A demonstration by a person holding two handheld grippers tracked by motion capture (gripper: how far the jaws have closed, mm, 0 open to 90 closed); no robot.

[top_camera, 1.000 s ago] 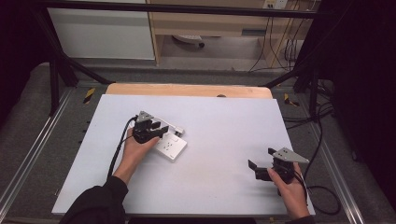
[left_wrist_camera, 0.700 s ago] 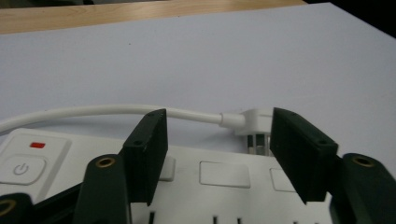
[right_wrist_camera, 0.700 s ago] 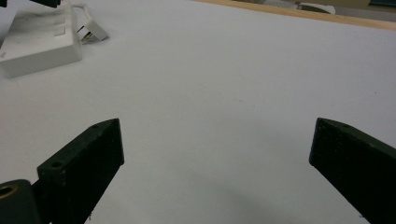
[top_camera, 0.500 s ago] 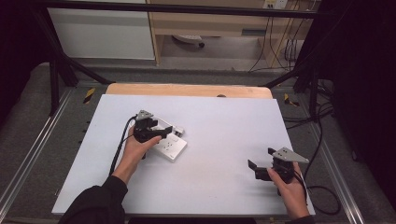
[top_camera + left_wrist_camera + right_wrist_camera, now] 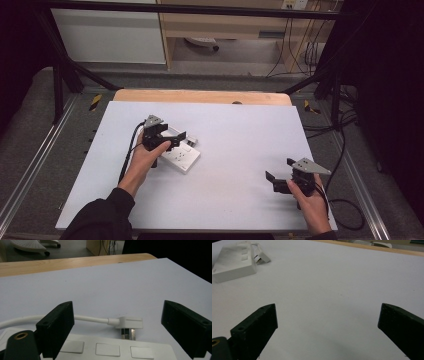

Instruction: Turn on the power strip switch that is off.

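High view first: a white power strip [image 5: 180, 155] is laid flat on the white desk [image 5: 235, 135], left of centre, with a white plug [image 5: 191, 142] just beside its far edge. The left hand-held gripper [image 5: 179, 140] is held right over the strip by the left hand [image 5: 146, 155], jaws pointed toward the plug side. Well apart from that, near the desk's front right corner, the right hand-held gripper [image 5: 270, 181] is held by the right hand [image 5: 309, 200], with bare desk around it.

Left gripper view: the jaws are spread wide and nothing is gripped between them. The power strip [image 5: 107, 348] is seen low in the frame, three pale square buttons lined up along its top face. Right behind it the plug [image 5: 130, 322] is lying on the desk [image 5: 105, 287], metal prongs turned toward the strip, with a white cord [image 5: 37, 319] trailing off to the left.

Right gripper view: the right jaws are also opened wide over plain desk [image 5: 332, 295], nothing held. The power strip [image 5: 234, 261] and plug [image 5: 263, 257] are seen far off in the upper left corner.
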